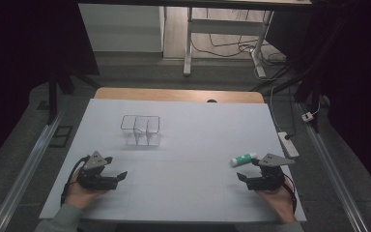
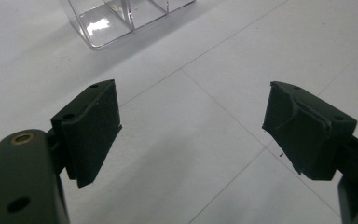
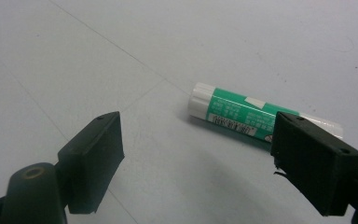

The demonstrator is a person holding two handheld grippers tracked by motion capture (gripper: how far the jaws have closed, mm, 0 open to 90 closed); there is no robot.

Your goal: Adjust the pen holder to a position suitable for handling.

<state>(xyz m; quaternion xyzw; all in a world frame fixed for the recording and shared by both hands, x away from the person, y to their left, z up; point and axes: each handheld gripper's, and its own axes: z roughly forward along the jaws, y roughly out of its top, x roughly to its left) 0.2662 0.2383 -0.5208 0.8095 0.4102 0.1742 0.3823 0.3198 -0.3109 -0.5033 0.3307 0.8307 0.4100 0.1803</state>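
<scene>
A green and white glue stick (image 1: 243,158) lies flat on the white table sheet (image 1: 193,125) at the right. My right gripper (image 1: 248,174) rests just in front of it, jaws wide open with nothing between them. In the right gripper view the glue stick (image 3: 242,115) lies beyond the open jaws, partly hidden behind the right jaw. A clear plastic organizer box (image 1: 141,130) with three compartments stands at the middle left. My left gripper (image 1: 116,168) sits near the front left, open and holding nothing. The corner of the clear box (image 2: 121,18) shows at the top of the left gripper view.
A wooden table edge (image 1: 178,94) shows past the white sheet. A white power strip (image 1: 288,143) lies on the floor at the right, with metal rails along both sides and a desk frame (image 1: 222,29) behind.
</scene>
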